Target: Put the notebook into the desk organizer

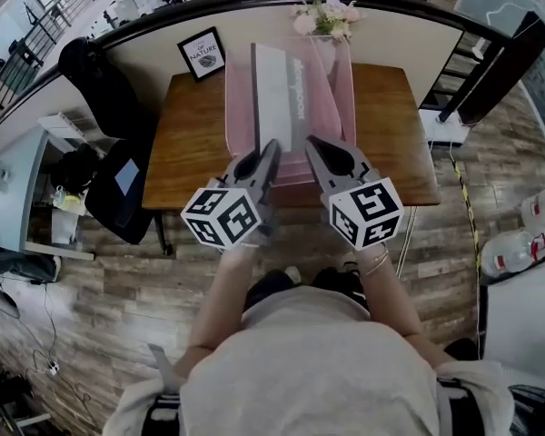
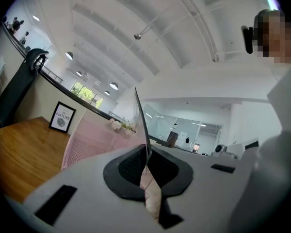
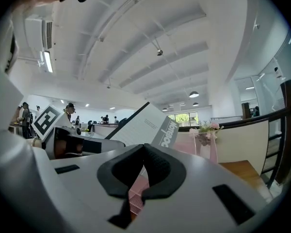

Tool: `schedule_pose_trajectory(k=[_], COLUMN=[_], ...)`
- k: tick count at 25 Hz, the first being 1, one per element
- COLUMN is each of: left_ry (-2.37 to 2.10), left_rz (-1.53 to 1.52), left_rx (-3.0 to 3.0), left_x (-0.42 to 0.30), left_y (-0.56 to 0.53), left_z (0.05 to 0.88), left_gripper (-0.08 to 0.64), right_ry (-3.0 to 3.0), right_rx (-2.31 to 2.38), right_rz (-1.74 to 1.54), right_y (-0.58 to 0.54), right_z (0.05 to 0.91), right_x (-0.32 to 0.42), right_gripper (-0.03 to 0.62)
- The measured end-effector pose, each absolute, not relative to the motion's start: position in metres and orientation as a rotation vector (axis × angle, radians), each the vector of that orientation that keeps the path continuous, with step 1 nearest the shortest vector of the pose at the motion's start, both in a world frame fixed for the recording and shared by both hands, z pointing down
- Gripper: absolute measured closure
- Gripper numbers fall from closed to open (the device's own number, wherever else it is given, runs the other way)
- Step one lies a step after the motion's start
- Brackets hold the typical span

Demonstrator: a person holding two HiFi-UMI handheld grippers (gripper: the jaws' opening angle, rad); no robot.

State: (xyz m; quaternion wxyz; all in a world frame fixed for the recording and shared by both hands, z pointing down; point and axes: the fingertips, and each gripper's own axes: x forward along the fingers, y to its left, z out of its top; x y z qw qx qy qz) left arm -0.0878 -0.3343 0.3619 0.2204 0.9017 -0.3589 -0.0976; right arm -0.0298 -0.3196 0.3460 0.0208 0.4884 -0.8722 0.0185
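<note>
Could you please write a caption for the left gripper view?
Left gripper shut on the notebook, seen edge-on; pink desk organizer beyond on wooden table.

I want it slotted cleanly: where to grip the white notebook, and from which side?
Probably pinch the white notebook by its thin near edge from the person's side, as the left gripper does; it stands on edge at the pink mesh organizer, its far end free.

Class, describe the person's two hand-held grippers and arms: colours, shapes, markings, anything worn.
The left gripper and right gripper are alike: grey, tapering plier-like jaws with black textured pads, each bearing a white cube of black square markers. No cables show. Arms bare; a thin bracelet on the right wrist; light grey top.
</note>
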Motion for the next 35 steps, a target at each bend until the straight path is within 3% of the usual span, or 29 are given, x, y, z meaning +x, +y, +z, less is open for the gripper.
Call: schedule_pose_trajectory(k=[23,35], left_ry=[-0.927,-0.839], left_rz=[-0.372,-0.434], left_rx=[2.287,2.170], left_x=[-0.067,-0.066], left_y=[-0.360,-0.361], left_z=[0.380,0.394], left_gripper=[0.538,0.495], right_ry=[-2.710,-2.723], right_rx=[1.449,1.369], right_rz=[0.170,0.209], right_y=[-0.345,-0.343], right_z=[0.368,0.381], right_x=[-0.011,-0.016], right_gripper=[0.581,0.582])
